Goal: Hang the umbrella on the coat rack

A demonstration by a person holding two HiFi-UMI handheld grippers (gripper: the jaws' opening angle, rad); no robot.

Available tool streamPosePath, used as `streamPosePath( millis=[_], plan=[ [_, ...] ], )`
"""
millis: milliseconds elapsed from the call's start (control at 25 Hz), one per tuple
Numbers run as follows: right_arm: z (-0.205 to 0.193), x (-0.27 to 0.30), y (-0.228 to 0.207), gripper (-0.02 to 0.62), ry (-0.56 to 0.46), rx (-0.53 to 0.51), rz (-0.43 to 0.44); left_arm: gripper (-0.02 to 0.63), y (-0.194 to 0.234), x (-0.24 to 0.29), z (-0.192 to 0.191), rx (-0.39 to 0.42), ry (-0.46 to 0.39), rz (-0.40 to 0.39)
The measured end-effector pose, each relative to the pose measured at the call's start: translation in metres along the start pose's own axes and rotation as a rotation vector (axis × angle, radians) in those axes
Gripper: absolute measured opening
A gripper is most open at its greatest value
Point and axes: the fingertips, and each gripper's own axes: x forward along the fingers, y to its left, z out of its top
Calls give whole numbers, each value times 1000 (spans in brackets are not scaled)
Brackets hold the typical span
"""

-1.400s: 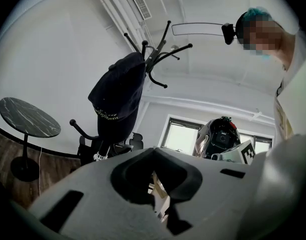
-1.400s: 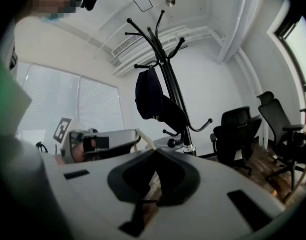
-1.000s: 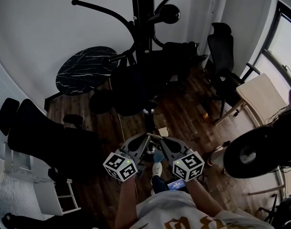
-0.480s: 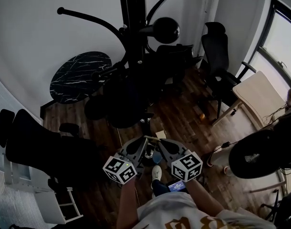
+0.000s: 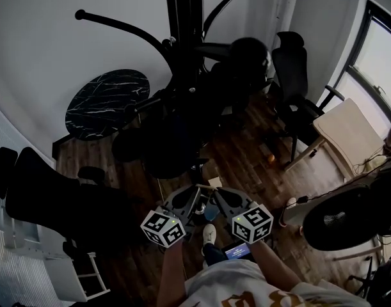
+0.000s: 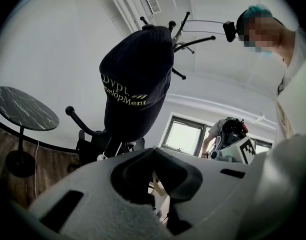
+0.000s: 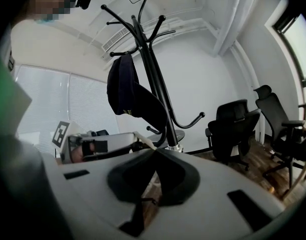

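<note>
The left gripper (image 6: 154,153) and right gripper (image 7: 155,154) were squeezed closed, holding nothing; the umbrella (image 7: 127,94) hung on the coat rack (image 7: 154,79)

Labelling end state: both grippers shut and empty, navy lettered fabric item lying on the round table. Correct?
Not on the table. The left gripper view shows the navy lettered fabric item hanging on the coat rack. The left gripper and right gripper are indeed shut and empty.

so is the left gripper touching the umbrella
Apart. The left gripper view shows the left gripper shut and empty, the umbrella hanging on the coat rack beyond it.
</note>
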Motion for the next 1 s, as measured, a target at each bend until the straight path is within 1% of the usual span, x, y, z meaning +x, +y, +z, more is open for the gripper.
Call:
streamPosePath(
  millis=[640, 1000],
  plan=[
    [-18, 12, -12, 11, 38, 24, 2, 18, 12, 4, -19, -25, 45, 7],
    [-26, 20, -14, 11, 49, 31, 4, 18, 17, 3, -26, -20, 53, 6]
  ],
)
